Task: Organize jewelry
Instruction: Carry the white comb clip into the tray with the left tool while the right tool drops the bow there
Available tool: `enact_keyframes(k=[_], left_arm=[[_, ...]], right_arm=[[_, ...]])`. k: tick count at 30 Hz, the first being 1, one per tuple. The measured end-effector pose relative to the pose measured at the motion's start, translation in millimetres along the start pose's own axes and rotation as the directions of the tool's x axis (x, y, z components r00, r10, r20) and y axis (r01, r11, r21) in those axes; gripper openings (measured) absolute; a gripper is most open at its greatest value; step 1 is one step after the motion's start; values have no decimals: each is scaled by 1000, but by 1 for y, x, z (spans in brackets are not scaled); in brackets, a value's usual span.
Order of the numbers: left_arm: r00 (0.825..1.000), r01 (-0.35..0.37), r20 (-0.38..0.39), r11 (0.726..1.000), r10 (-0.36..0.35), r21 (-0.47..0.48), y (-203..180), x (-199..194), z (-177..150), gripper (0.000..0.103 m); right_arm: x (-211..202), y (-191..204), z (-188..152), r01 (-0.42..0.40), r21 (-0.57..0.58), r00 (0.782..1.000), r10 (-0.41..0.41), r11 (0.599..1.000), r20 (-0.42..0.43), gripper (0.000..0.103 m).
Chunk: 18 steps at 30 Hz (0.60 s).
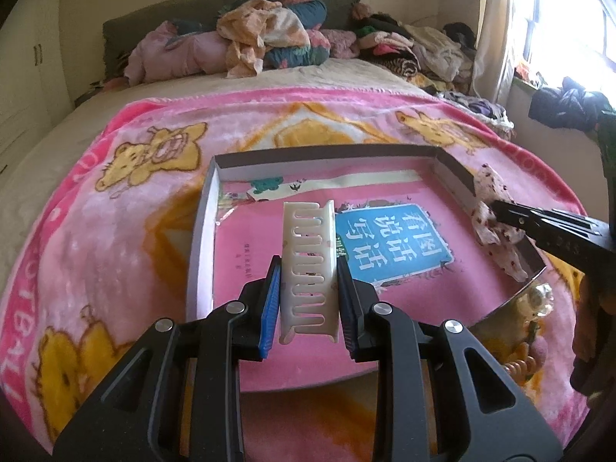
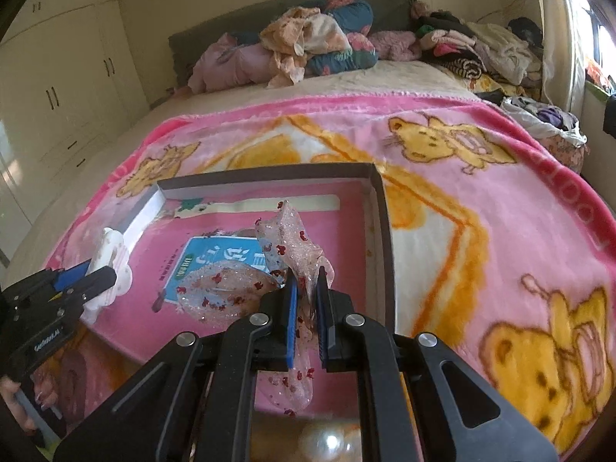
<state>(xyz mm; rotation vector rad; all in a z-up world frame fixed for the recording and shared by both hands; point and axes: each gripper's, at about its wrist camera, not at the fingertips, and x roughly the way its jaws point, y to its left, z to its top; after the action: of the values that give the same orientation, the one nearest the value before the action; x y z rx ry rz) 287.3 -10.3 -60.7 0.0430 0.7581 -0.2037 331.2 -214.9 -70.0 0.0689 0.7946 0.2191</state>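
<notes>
**A:** Left side status?

**B:** Left gripper (image 1: 308, 288) was pinching a cream plastic hair clip with long interlocking teeth (image 1: 308, 265), blue pads pressed on both of its sides. Clip stood lengthwise between the fingers, far end sticking out past the tips, held over the shallow grey-walled cardboard box (image 1: 200, 254).

**A:** Box contents?

**B:** A pink picture book with a blue title panel (image 1: 392, 242) lay flat on the box floor. Box sat on a pink fleece blanket with yellow bear prints (image 1: 127, 200), spread over the bed.

**A:** Right side?

**B:** Right gripper (image 2: 306, 308) was clamped tight on a sheer glittery pink fabric bow with small red motifs (image 2: 296, 246). Fabric ran through the pads: one end bunched up beyond the tips, a tail hung down near the camera. From the left wrist view it sat at the box's right wall, partly draped across it.

**A:** Anything else in frame?

**B:** Pale pearl beads (image 2: 327, 442) at the near edge of the right wrist view, under the gripper body. An amber-and-clear beaded piece (image 1: 535, 308) lay just outside the box's near right corner. A person's hand (image 2: 30, 412) gripped the left tool's handle. Piled clothes and bedding (image 1: 269, 38) at the far headboard.
</notes>
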Motion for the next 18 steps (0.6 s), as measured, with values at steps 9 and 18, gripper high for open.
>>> enact_keyframes(k=[9,18], left_arm=[[998,8,-56,1000,-8,-2,1,22,-4,20],[999,8,-54,1000,-8,-8,2,24,-6,20]], right_arm=[[20,-2,0,11,3,999,-11,1000,-37,16],[5,-4,-11,24,10,1000,-24,1000,17,45]])
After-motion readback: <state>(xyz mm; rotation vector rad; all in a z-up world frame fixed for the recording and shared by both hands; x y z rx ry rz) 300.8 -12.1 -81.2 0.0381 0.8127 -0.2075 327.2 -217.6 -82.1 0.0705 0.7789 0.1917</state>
